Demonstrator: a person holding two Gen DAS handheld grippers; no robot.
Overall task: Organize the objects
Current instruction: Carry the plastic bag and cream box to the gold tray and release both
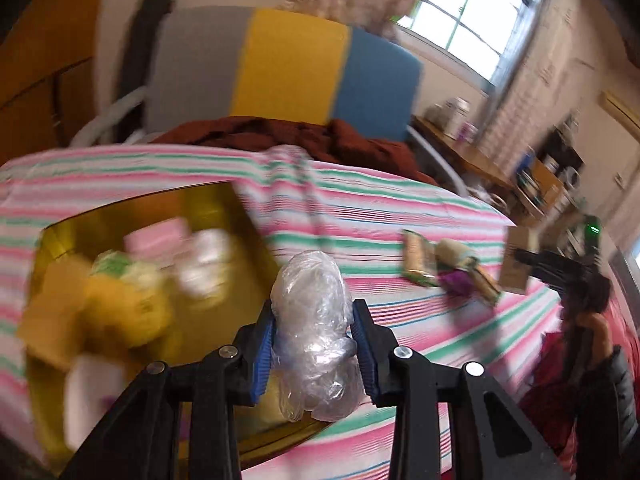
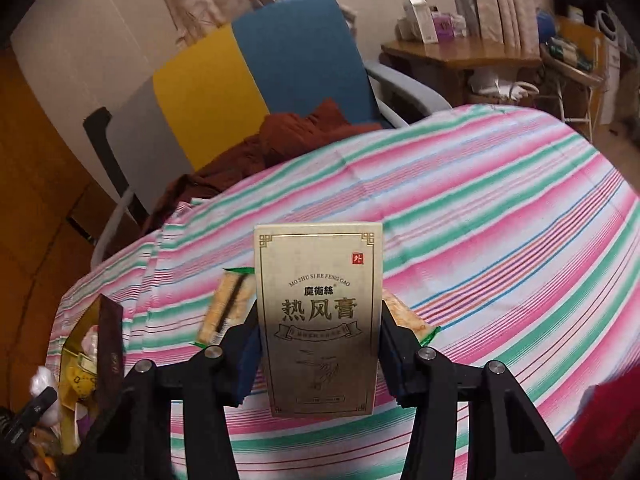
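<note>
My left gripper is shut on a crumpled clear plastic bag, held just right of a gold box with several small packets inside. In the right wrist view my right gripper is shut on an upright gold carton with Chinese print, above the striped cloth. The same carton and right gripper show at the right of the left wrist view. Snack packets and a purple-wrapped item lie on the cloth; packets also peek out behind the carton.
A pink, green and white striped cloth covers the table. A chair with grey, yellow and blue back holds a rust-red blanket. A wooden desk with clutter stands by the window. The gold box sits at the left.
</note>
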